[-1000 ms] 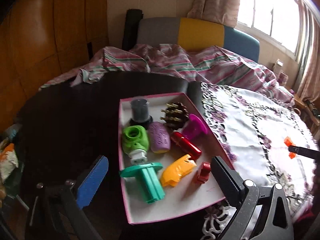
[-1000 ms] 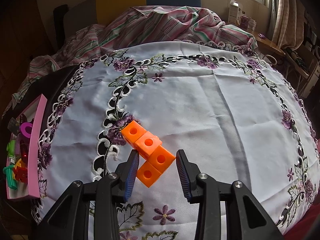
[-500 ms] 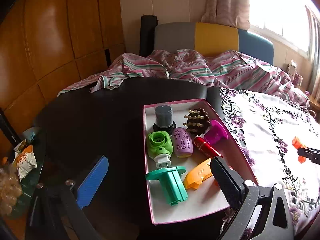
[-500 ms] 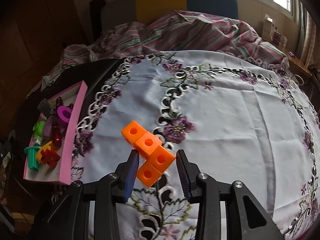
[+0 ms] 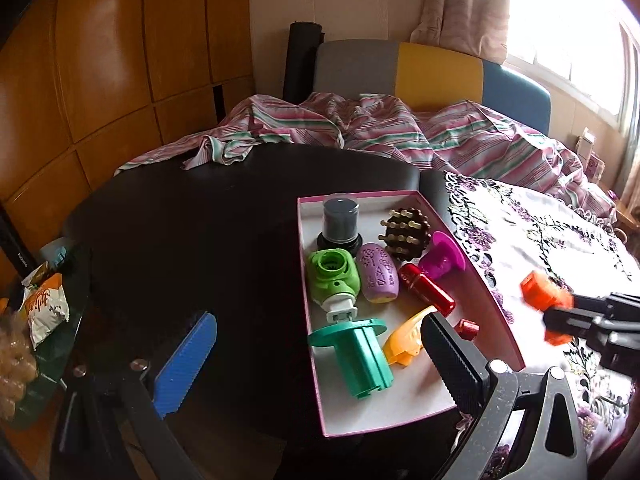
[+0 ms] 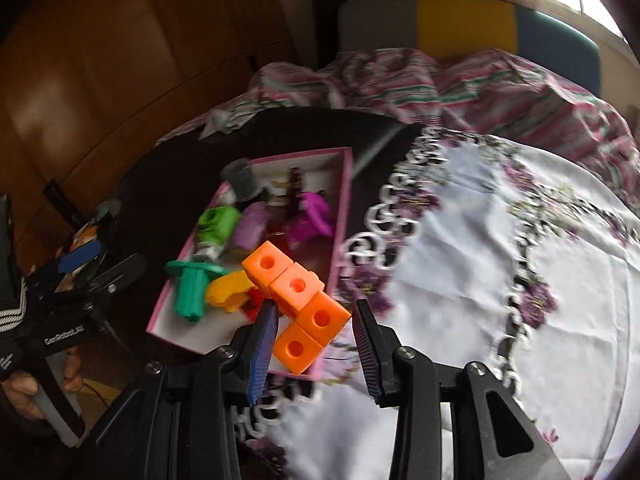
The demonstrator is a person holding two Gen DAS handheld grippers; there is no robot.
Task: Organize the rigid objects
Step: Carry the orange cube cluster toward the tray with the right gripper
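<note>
Right gripper clamped on orange blocks, lower centre of frame, above near edge of pink tray. Left gripper wide open, empty, over dark worktop left of tray.

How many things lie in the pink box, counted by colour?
Grey: 1
Brown: 1
Purple or magenta: 2
Green: 2
Red: 2
Yellow: 1
Total: 9

A dark table carries a pink-rimmed tray beside an embroidered cloth.
</note>
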